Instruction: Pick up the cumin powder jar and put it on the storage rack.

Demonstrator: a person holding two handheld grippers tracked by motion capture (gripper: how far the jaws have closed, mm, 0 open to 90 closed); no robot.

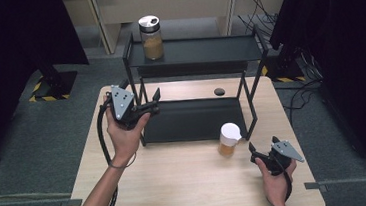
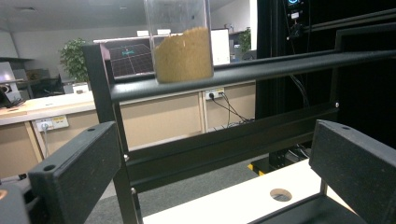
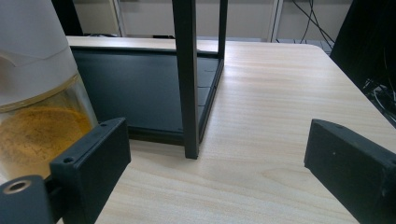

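A black two-tier rack (image 1: 247, 52) stands on the wooden table (image 1: 178, 183). A glass jar of brown powder (image 1: 151, 38) sits at the left of its top shelf and appears above the shelf rail in the left gripper view (image 2: 184, 52). A white-lidded jar of orange powder (image 1: 229, 139) stands on the table by the rack's front right leg. My left gripper (image 1: 155, 103) is open at the rack's front left post, below the top shelf (image 2: 215, 140). My right gripper (image 1: 263, 144) is open just right of the white-lidded jar (image 3: 37, 116), which is outside its jaws (image 3: 215, 140).
The rack's low shelf (image 1: 192, 119) is bare, and its front right leg (image 3: 189, 79) rises close ahead of my right gripper. A round cable hole (image 1: 219, 91) lies in the table behind it. Black curtains hang on both sides, with wooden desks beyond.
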